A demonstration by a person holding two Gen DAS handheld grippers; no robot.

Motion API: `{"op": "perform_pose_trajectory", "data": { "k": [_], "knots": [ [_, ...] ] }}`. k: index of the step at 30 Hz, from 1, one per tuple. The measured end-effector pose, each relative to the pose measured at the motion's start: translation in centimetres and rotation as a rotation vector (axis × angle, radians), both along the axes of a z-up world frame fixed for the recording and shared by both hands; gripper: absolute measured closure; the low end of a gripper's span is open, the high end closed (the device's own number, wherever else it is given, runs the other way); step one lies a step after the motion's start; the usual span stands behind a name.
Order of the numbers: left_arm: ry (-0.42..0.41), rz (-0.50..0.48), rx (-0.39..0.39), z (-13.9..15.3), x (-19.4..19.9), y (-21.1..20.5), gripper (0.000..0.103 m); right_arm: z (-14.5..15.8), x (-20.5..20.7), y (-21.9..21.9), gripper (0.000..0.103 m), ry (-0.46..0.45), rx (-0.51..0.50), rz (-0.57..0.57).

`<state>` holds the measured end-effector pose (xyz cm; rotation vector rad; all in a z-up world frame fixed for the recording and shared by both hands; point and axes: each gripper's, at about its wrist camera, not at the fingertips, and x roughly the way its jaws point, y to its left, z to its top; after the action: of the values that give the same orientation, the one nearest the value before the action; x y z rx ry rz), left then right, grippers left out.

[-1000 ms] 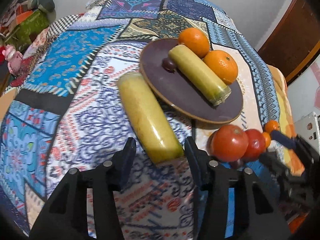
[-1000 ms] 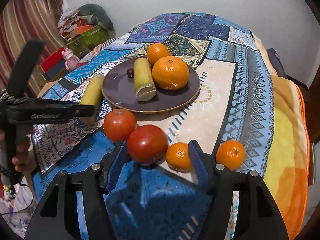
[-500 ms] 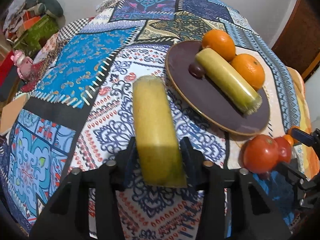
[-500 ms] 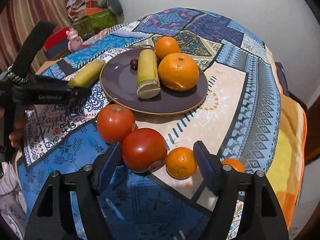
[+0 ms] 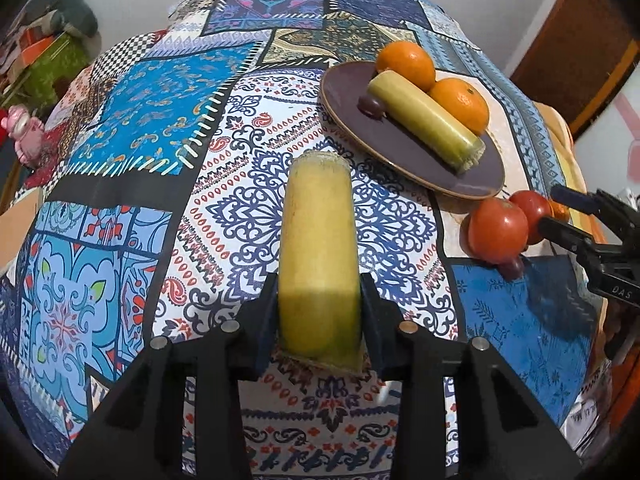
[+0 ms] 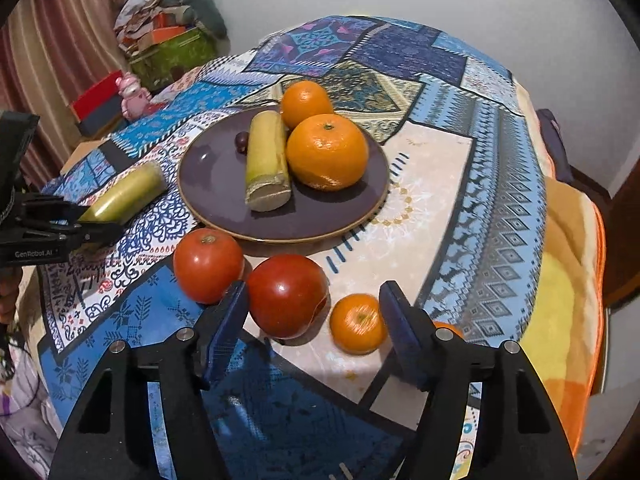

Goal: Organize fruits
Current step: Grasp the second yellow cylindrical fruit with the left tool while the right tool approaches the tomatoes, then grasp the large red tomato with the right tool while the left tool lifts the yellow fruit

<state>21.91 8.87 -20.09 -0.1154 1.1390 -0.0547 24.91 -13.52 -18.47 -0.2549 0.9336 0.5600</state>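
A yellow-green sugarcane piece [image 5: 320, 248] lies on the patterned cloth, and my left gripper [image 5: 320, 316] is closing on its near end, pads against both sides. The dark purple plate [image 6: 212, 168] holds two oranges [image 6: 327, 152], a second cane piece [image 6: 267, 160] and a small dark fruit [image 6: 241, 139]. In front of the plate sit two red tomatoes [image 6: 208, 266]. My right gripper [image 6: 314, 292] is closing with the nearer tomato [image 6: 286, 296] and a small orange [image 6: 358, 324] between its jaws; neither is squeezed. Another small orange [image 6: 448, 327] peeks out behind the right finger.
A tiny dark fruit [image 5: 512, 268] lies beside the tomatoes. The table drops off at the right, where an orange-yellow blanket [image 6: 560, 280] hangs. A pink toy [image 6: 132, 94] and stacked boxes [image 6: 172, 52] stand beyond the far left edge.
My left gripper swung over the loose cane piece and closed onto its end. My right gripper widened, then narrowed again around the tomato and small orange.
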Motion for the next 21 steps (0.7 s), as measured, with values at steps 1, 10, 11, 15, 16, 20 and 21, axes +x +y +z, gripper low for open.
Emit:
{"op": "perform_pose_trajectory", "data": {
  "k": [1, 10, 11, 15, 16, 20, 21],
  "knots": [
    [-0.001, -0.002, 0.006, 0.0, 0.2, -0.1, 0.065, -0.1, 0.0, 0.3, 0.039, 0.002, -0.005, 0.013],
    [-0.021, 0.001, 0.033, -0.7, 2.6, -0.3, 0.063, -0.7, 0.6, 1.4, 0.039, 0.034, -0.013, 0.082],
    [-0.025, -0.001, 0.040, -0.8, 2.7, -0.3, 0.063, -0.7, 0.6, 1.4, 0.039, 0.035, -0.023, 0.093],
    [-0.041, -0.012, 0.050, -0.8, 2.3, -0.3, 0.064, -0.7, 0.2, 1.7, 0.040, 0.019, -0.066, 0.126],
    [-0.041, -0.013, 0.044, -0.7, 2.1, -0.3, 0.064, -0.8, 0.1, 1.7, 0.040, 0.016, -0.075, 0.135],
    [-0.041, -0.012, 0.024, -0.6, 1.4, 0.1, 0.064, -1.0, -0.1, 2.0, 0.043, 0.003, -0.107, 0.171],
    [-0.040, -0.009, 0.020, -0.5, 1.3, 0.1, 0.064, -1.0, -0.1, 2.1, 0.047, 0.001, -0.110, 0.178]
  ]
}}
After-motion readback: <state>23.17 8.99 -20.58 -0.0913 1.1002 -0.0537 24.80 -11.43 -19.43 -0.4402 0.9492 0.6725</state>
